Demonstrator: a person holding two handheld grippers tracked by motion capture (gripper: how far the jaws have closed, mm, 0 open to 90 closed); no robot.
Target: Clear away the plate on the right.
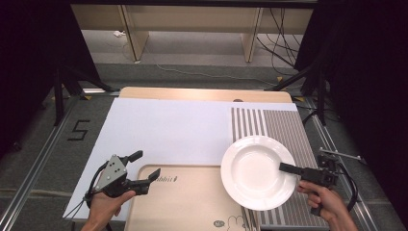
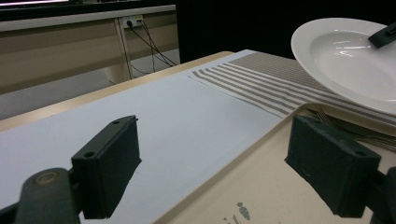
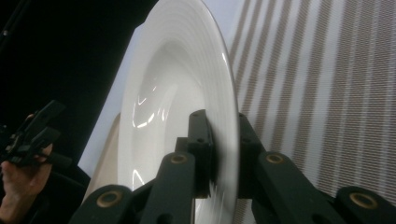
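A white deep plate (image 1: 257,171) (image 2: 355,60) (image 3: 177,93) hangs tilted above the striped placemat (image 1: 284,125) and the right edge of a wooden tray (image 1: 187,202). My right gripper (image 1: 288,168) (image 3: 222,121) comes in from the right and is shut on the plate's rim, one jaw inside the bowl and one under it. My left gripper (image 1: 148,164) (image 2: 215,126) stands open with nothing between its jaws, at the tray's left edge where it meets the white sheet (image 1: 163,130). It also appears far off in the right gripper view (image 3: 32,135).
The tray (image 2: 280,186) bears a small printed figure. Metal fork tines (image 2: 341,126) lie under the plate by the placemat (image 2: 261,79). Beyond the table stand wooden desk legs (image 1: 134,33) and black cables (image 1: 279,43) on the floor.
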